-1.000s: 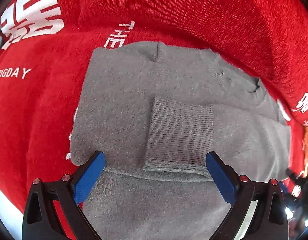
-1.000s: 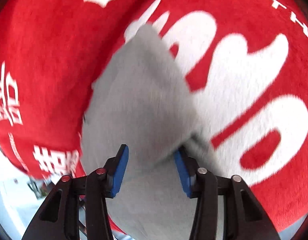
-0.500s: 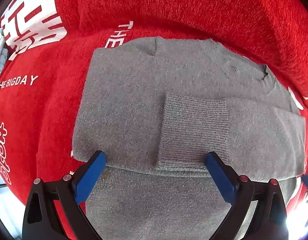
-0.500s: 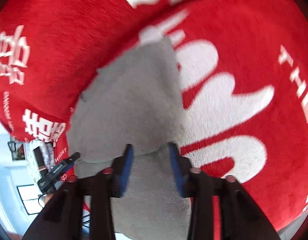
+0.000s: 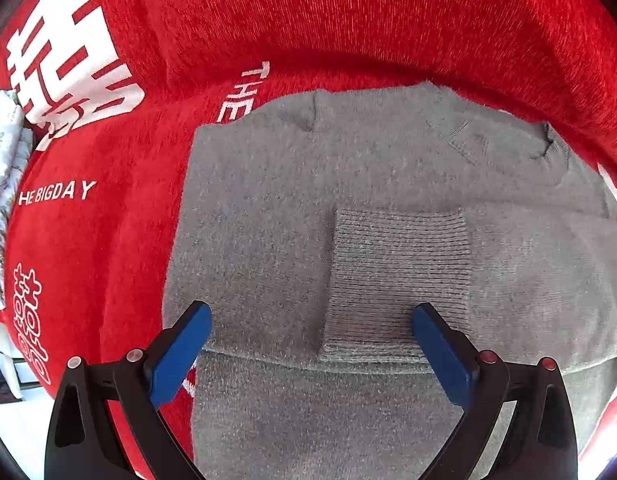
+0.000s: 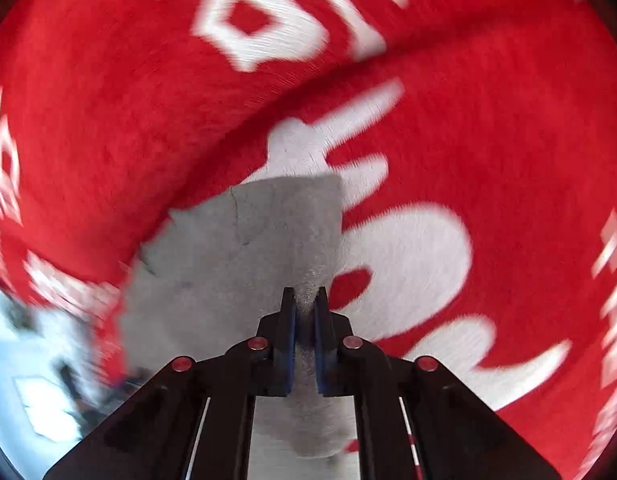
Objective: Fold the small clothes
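left wrist view: the grey sweater (image 5: 388, 240) lies flat on a red blanket (image 5: 348, 32) printed with white characters and the words "the bigday". its long axis runs left to right across the picture, the neckline (image 5: 548, 148) at the far right end and the straight edge at the left. a sleeve is folded across the body, its ribbed cuff (image 5: 396, 276) lying in the middle and pointing left. the left gripper (image 5: 312, 344) hangs just above the near fold edge, its blue pads (image 5: 180, 352) spread wide with nothing between them. a pale patterned cloth (image 5: 4, 152) shows at the far left border.

right wrist view: blurred by motion. the right gripper (image 6: 306, 304) is clenched on a pinch of the grey sweater (image 6: 244, 256), cloth bunched between the blue pads (image 6: 291, 320). from the pinch the knit spreads away and to the left, its far straight edge lying across the picture, over the red blanket (image 6: 108, 100) and its large white print. whether the gripped edge is lifted off the blanket i cannot tell.
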A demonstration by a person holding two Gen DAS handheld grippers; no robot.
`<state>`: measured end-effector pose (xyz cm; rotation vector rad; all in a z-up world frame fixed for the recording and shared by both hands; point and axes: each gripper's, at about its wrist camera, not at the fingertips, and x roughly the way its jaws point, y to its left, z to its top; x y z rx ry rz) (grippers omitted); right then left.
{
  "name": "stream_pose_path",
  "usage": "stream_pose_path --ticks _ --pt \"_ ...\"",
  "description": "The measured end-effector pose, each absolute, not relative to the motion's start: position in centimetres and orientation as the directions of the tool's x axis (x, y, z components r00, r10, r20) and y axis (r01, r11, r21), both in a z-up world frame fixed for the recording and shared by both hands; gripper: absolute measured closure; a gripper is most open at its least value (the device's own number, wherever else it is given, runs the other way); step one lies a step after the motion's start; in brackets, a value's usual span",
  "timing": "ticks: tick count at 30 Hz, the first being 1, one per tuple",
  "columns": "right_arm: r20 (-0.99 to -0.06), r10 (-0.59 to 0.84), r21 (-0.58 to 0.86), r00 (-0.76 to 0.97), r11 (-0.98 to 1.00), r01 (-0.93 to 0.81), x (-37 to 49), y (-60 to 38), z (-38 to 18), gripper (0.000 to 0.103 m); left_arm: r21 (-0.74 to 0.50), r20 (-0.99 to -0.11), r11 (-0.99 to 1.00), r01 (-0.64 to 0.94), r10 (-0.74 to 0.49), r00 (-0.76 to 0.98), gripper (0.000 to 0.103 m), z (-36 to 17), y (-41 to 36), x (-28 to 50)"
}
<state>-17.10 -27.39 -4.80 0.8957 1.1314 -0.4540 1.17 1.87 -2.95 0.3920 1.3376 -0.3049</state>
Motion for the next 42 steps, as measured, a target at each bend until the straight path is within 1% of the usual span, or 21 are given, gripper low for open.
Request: stream_pose_path --ticks 2,6,7,8,9,10,11,12,13,15,17,20,22,23,24,25,27,29,30,33,42 --pt "-0.949 0.079 0.283 0.306 0.644 0.711 -16.8 -27.2 -5.8 0.094 0.089 -0.979 0.900 0.427 0.000 0.205 0.002 -3.2 2.2 1.3" --pt "-0.953 0.054 0.267 0.297 0.610 0.746 -17.6 -27.2 -4.7 0.091 0.092 -0.979 0.901 0.423 0.004 0.204 0.002 -3.2 3.0 1.7" --pt "-0.954 0.049 0.265 0.297 0.602 0.753 -17.9 -26.9 -4.2 0.091 0.101 -0.977 0.900 0.424 0.009 0.212 0.005 -3.0 3.2 1.8" --pt "-0.952 0.039 0.265 0.303 0.602 0.753 -18.2 -26.3 -3.3 0.091 0.112 -0.974 0.900 0.421 0.016 0.224 0.011 -2.7 3.5 1.8" --pt "-0.951 0.033 0.264 0.309 0.611 0.746 -18.4 -25.7 -2.8 0.091 0.112 -0.975 0.900 0.420 0.017 0.223 0.027 -2.5 3.8 1.9" --pt "-0.949 0.029 0.263 0.314 0.625 0.735 -18.5 -25.1 -2.2 0.091 0.085 -0.980 0.904 0.419 -0.001 0.200 0.039 -2.2 4.2 2.1" --pt "-0.945 0.029 0.267 0.327 0.648 0.714 -18.5 -24.0 -1.4 0.091 0.061 -0.983 0.907 0.417 -0.019 0.184 0.044 -2.0 4.5 2.2" --pt "-0.941 0.034 0.272 0.336 0.665 0.695 -18.4 -23.2 -0.9 0.091 0.039 -0.985 0.907 0.419 -0.037 0.171 0.052 -1.7 4.6 2.3" --pt "-0.938 0.041 0.278 0.343 0.679 0.679 -18.1 -22.2 -0.6 0.091 0.020 -0.984 0.901 0.433 -0.059 0.167 0.053 -1.2 4.5 2.1" --pt "-0.932 0.065 0.295 0.357 0.709 0.641 -17.0 -20.6 -0.3 0.091 0.006 -0.980 0.885 0.466 -0.088 0.178 0.053 -0.5 3.9 1.9" --pt "-0.933 0.091 0.302 0.349 0.723 0.621 -15.9 -19.2 -1.3 0.091 0.007 -0.978 0.862 0.506 -0.099 0.183 0.053 -0.5 2.7 1.2" --pt "-0.951 0.118 0.280 0.286 0.724 0.630 -15.0 -18.0 -3.9 0.091 0.044 -0.986 0.844 0.535 -0.048 0.157 0.053 -2.3 1.5 0.8" --pt "-0.959 0.135 0.267 0.248 0.726 0.634 -16.1 -17.4 -5.1 0.092 0.038 -0.984 0.850 0.526 -0.061 0.169 0.052 -2.7 1.8 0.6" --pt "-0.952 0.133 0.282 0.275 0.730 0.623 -16.7 -17.3 -4.8 0.092 0.030 -0.984 0.851 0.524 -0.068 0.166 0.052 -2.6 2.0 0.6" --pt "-0.953 0.134 0.279 0.272 0.737 0.616 -17.0 -17.2 -4.7 0.092 0.027 -0.984 0.852 0.523 -0.069 0.163 0.049 -2.4 2.2 0.6" --pt "-0.955 0.135 0.275 0.265 0.743 0.611 -17.6 -17.2 -4.5 0.092 0.036 -0.984 0.853 0.520 -0.061 0.167 0.042 -2.3 2.5 0.5" --pt "-0.954 0.147 0.281 0.260 0.734 0.618 -18.2 -17.2 -4.1 0.092 0.047 -0.984 0.856 0.515 -0.049 0.172 0.039 -2.0 3.0 0.5" --pt "-0.957 0.149 0.276 0.250 0.734 0.621 -18.5 -17.1 -3.5 0.090 0.042 -0.986 0.860 0.508 -0.047 0.160 0.038 -1.7 3.5 0.6" --pt "-0.959 0.141 0.268 0.247 0.737 0.620 -18.6 -16.9 -3.2 0.088 0.046 -0.987 0.862 0.504 -0.039 0.157 0.038 -1.6 3.7 0.5" --pt "-0.958 0.143 0.272 0.250 0.730 0.627 -18.9 -16.7 -2.4 0.088 0.057 -0.988 0.866 0.497 -0.023 0.152 0.038 -1.2 4.2 0.1" --pt "-0.944 0.212 0.326 0.252 0.710 0.625 -17.5 -14.1 -1.9 0.087 0.042 -0.993 0.861 0.507 -0.021 0.117 0.038 -0.1 4.6 -1.8"
